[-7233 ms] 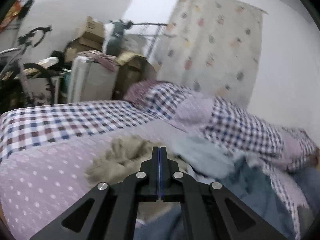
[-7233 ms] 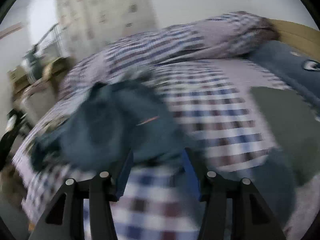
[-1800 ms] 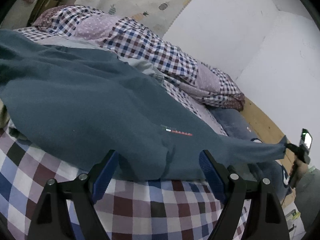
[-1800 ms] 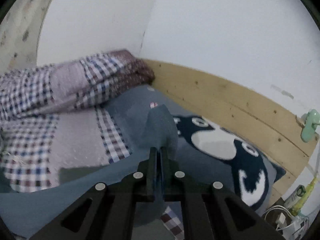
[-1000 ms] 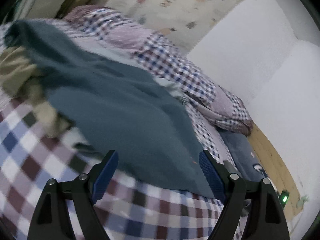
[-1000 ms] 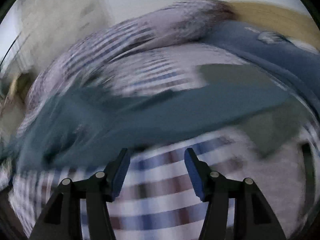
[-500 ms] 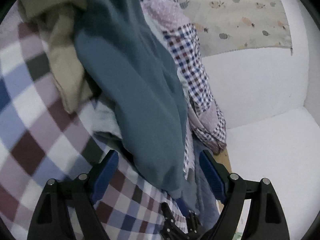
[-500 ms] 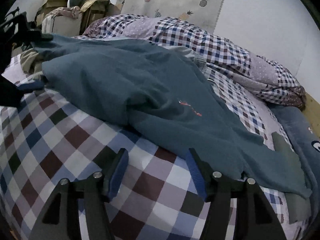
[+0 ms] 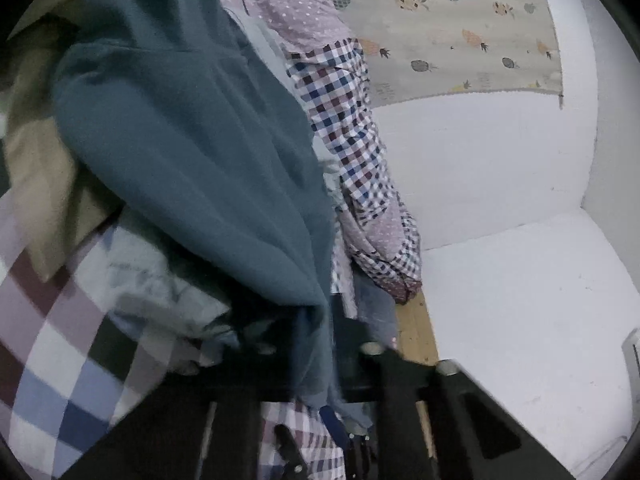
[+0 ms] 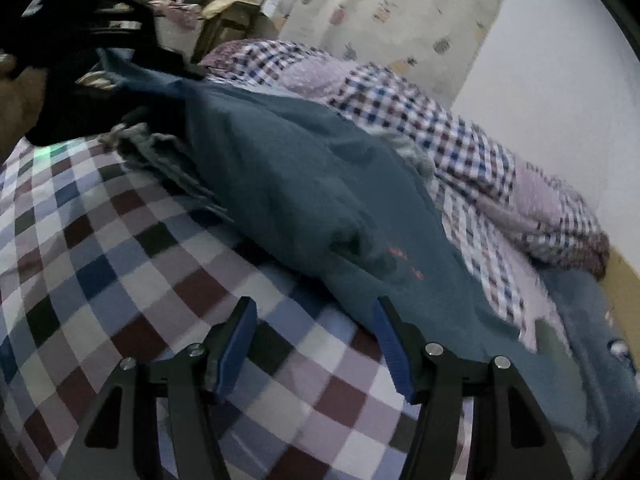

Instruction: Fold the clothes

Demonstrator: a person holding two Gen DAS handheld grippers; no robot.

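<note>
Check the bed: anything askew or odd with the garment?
The teal fleece sweatshirt isn't flat: it lies bunched over a heap of other clothes on the checked bedsheet, one end pulled up at the left gripper.

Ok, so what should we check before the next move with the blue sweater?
1. Left gripper holds the teal sweater: ok. The right wrist view shows a corner of the cloth lifted up into it.
2. Right gripper is free to grab: ok, open, nothing between its pads.
3. Sweater edge is within reach: ok, the hem lies right by the right gripper, on the checked bedsheet.
4. Sweater is spread flat: not ok, it is bunched and wrinkled.
5. Nothing is underneath it: not ok, a beige garment and a pale garment lie under it.
6. Both sleeves found: cannot tell.
</note>
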